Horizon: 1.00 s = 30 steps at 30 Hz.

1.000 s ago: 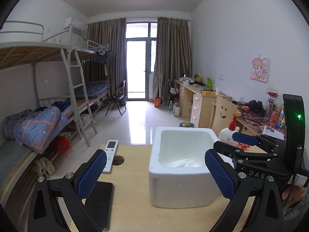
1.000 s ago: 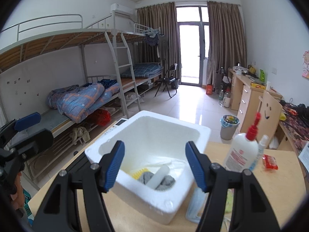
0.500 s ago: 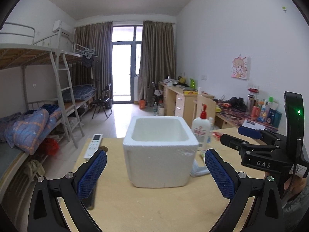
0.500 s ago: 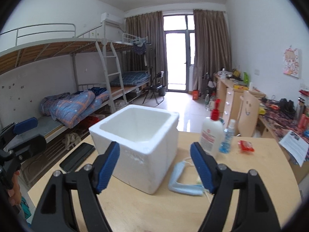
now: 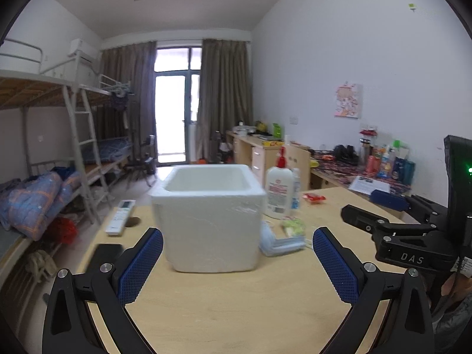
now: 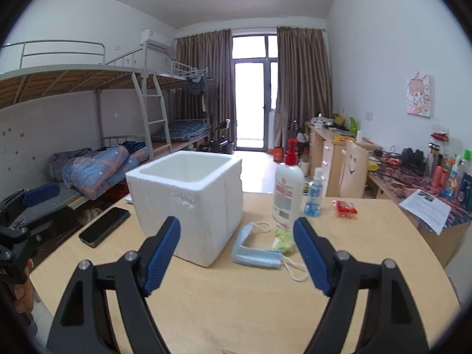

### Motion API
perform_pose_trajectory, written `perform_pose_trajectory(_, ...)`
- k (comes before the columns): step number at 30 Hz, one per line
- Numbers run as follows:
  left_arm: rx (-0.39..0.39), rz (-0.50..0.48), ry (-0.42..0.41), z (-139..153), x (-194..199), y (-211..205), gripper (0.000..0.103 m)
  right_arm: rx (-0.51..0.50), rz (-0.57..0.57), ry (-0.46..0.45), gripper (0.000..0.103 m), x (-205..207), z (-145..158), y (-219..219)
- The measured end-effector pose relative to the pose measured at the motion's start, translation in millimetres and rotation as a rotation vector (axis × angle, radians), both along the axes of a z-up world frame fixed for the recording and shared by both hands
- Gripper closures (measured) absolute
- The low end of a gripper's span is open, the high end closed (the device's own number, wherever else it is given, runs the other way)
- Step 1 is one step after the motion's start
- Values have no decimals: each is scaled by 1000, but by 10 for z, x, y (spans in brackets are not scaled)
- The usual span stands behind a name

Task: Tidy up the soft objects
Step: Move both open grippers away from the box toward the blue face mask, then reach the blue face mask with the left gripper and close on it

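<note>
A white foam box [image 5: 208, 215] [image 6: 188, 203] stands on the wooden table [image 5: 236, 303]; its inside is hidden from both views. A blue face mask [image 6: 255, 252] [image 5: 280, 240] lies just right of the box, with a green-yellow packet [image 6: 283, 237] [image 5: 292, 225] beside it. My left gripper [image 5: 237, 265] is open and empty, low over the table in front of the box. My right gripper [image 6: 237, 255] is open and empty, near the box's front corner and the mask. Each gripper shows at the edge of the other's view.
A white pump bottle [image 6: 287, 188] and a small blue bottle [image 6: 313, 193] stand behind the mask. A red packet [image 6: 344, 207] lies further right. A black phone [image 6: 104, 226] and a white remote [image 5: 121, 216] lie left of the box. A paper sheet [image 6: 426, 209] hangs at the table's right edge.
Both grippers have pulled back and down from above the box. The box's contents, seen a second ago, are now hidden. Both stay open.
</note>
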<state>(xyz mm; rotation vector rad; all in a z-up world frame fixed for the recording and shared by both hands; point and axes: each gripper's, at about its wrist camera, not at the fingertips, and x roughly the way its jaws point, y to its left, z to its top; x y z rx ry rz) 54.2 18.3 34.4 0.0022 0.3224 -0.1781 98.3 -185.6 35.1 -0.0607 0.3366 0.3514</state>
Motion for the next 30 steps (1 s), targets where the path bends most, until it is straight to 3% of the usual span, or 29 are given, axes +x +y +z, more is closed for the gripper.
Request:
perform_pose_trajectory(6, -47, -58, 11, -127, 113, -205, 1, -1, -26, 3, 21, -90, -84, -174)
perform_pose_trajectory(19, 6, -86, 47, -197, 468, -725, 1, 2, -93, 51, 21, 14, -261, -553)
perform_pose_trajectory(30, 12, -53, 92, -355, 867, -891, 1, -22, -106, 105, 21, 329, -323, -794)
